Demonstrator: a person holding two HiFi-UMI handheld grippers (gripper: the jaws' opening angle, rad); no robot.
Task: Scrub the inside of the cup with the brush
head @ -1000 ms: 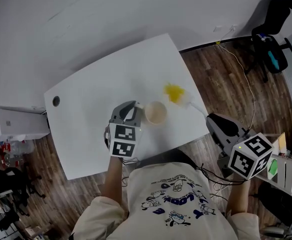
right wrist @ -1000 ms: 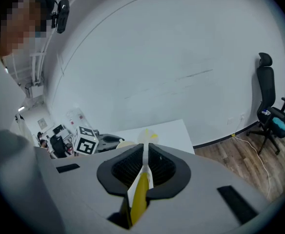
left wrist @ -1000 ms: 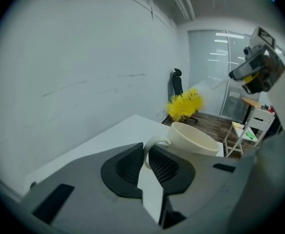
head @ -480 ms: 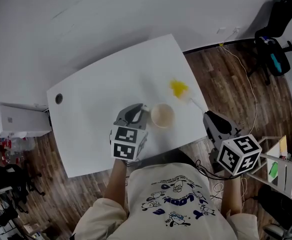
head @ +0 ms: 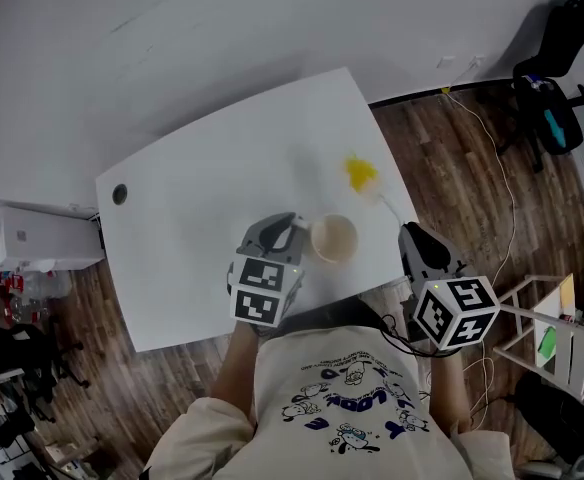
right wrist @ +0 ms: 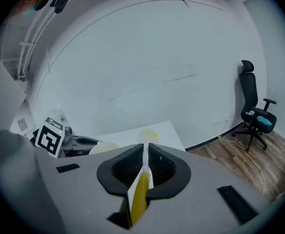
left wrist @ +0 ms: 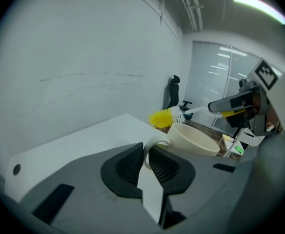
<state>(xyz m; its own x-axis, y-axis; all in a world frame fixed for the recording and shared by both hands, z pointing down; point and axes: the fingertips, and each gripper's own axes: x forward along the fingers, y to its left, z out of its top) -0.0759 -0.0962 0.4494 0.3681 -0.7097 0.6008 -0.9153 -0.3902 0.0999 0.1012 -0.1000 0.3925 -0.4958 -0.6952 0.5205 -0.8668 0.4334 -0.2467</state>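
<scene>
A cream cup [head: 333, 238] sits over the white table [head: 202, 188], near its front edge; the cup [left wrist: 193, 139] also fills the middle of the left gripper view. My left gripper [head: 290, 230] is shut on the cup's handle [left wrist: 150, 145]. The brush has a yellow and white bristle head [head: 361, 175] and a thin white handle. The brush head [left wrist: 168, 117] shows beyond the cup's rim, outside the cup. My right gripper [head: 410, 236] is shut on the brush handle [right wrist: 143, 172], to the right of the cup.
A round hole [head: 120, 194] lies in the table's left corner. A black office chair [head: 552, 78] stands on the wood floor at the far right, with a cable [head: 497, 158] running across the floor. White cabinets [head: 32, 243] stand left of the table.
The cup in my left gripper has shifted right and nearer the table's front edge. My right gripper has swung left toward the table with the brush.
</scene>
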